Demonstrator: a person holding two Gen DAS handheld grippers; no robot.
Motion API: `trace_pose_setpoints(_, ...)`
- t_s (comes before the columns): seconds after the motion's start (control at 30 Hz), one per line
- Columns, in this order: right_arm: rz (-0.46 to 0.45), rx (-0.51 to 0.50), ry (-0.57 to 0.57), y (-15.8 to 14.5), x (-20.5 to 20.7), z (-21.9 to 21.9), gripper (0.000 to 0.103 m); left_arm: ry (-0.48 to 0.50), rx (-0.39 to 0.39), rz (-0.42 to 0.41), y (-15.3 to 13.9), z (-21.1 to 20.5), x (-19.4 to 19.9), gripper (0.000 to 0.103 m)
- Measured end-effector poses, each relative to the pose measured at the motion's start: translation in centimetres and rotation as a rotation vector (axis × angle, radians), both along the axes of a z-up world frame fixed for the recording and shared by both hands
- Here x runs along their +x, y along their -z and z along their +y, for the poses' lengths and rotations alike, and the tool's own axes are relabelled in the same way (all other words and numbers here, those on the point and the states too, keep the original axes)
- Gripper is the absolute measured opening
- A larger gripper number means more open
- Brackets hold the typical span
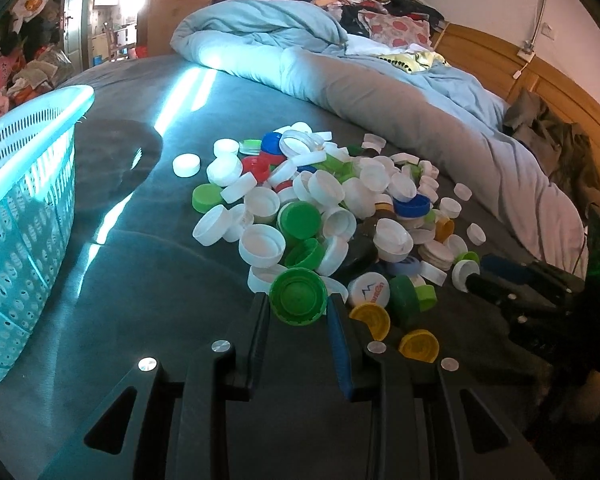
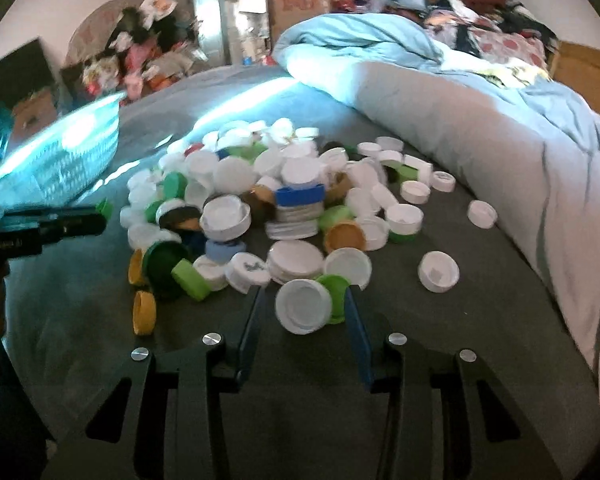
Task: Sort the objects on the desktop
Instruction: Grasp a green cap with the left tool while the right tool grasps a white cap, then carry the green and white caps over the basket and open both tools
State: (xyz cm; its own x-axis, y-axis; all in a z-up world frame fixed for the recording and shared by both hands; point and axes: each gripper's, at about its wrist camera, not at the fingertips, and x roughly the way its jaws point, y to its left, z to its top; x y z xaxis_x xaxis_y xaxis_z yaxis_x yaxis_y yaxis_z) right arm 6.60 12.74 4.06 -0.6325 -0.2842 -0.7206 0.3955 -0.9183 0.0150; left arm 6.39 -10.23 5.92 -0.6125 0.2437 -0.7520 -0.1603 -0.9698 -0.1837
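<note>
The heap of bottle caps (image 1: 332,216) lies on the dark grey bed sheet (image 1: 148,280), between the turquoise slatted basket (image 1: 24,200) on one side and the rolled pale-blue duvet (image 1: 420,112) on the other; most caps are white, with green, blue, yellow and a red one mixed in.

The left gripper (image 1: 299,312) has its jaws pinched on a large green cap (image 1: 298,296) at the near edge of the heap, both fingers lying against its ribbed rim; the right gripper (image 2: 302,312) has a white cap (image 2: 303,306) between its jaws, a lime cap (image 2: 336,300) crowding in beside it; the jaws look partly spread and the near finger seems clear of the white rim, so I judge nothing is gripped yet.

As for handling, these caps look like thin moulded plastic: very light, stiff across the rim, smooth on top; a cap should skid or flip at a nudge, and the soft sheet gives under pressure, so pushing down will sink it rather than steady it; the ribbed skirt is the place to take hold, one finger on each side across the full width, since the flat top offers no purchase; caps lying tilted on their neighbours are easier to catch by the rim than those lying flat; squeezing two at once risks one popping out.
</note>
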Motion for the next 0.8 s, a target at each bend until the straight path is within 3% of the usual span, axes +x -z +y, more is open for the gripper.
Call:
trace_pose_setpoints(0.17,-0.049,0.025,0.018,1.7,-0.9,-0.3,0.037,0.004,0.004,-0.009,0.2,0.3,-0.2,0.031)
trace_pose_setpoints(0.27,-0.059,-0.009,0.017,1.2,-0.9,0.2,0.027,0.003,0.008,-0.007,0.2,0.3,-0.3,0.031)
trace_pose_setpoints(0.4,-0.047,-0.055,0.019,-0.6,-0.4,0.7,0.027,0.001,0.011,0.014,-0.9,0.5,0.0,0.031)
trace_pose_setpoints(0.6,0.027,-0.114,0.025,-6.1,0.3,0.9,0.027,-0.044,-0.002,0.071,-5.1,-0.5,1.2,0.031)
trace_pose_setpoints(0.8,0.145,-0.177,0.025,-14.4,-1.3,-0.7,0.027,-0.157,-0.035,0.166,-12.3,-4.4,2.5,0.031)
